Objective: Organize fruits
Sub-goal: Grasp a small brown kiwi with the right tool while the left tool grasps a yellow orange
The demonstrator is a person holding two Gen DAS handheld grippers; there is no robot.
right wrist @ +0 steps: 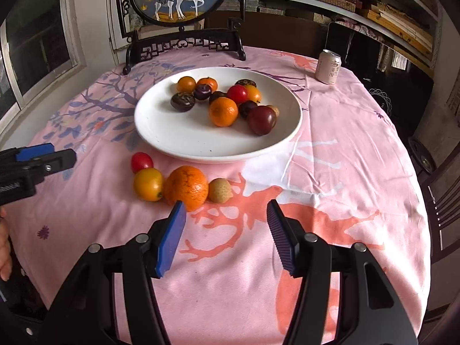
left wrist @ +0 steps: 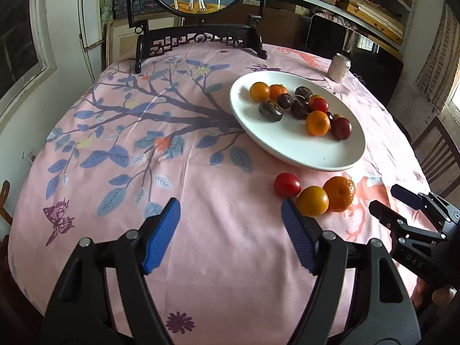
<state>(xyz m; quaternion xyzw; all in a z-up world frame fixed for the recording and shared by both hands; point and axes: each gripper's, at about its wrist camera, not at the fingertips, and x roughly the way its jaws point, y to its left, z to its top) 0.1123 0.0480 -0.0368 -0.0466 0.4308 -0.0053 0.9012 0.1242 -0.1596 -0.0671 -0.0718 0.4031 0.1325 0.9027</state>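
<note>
On the desk, just in front of the white plate of fruit, four fruits sit in a row: red tomato, yellow one, big orange, small tan one. Your left gripper and right gripper are both spread wide, holding nothing.

The round worktop wears a pink cloth printed with branches. A white plate of fruit sits mid-table. Near it lie a red fruit, a yellow one, an orange and a tan fruit. A can stands far right, a framed screen far left.
</note>
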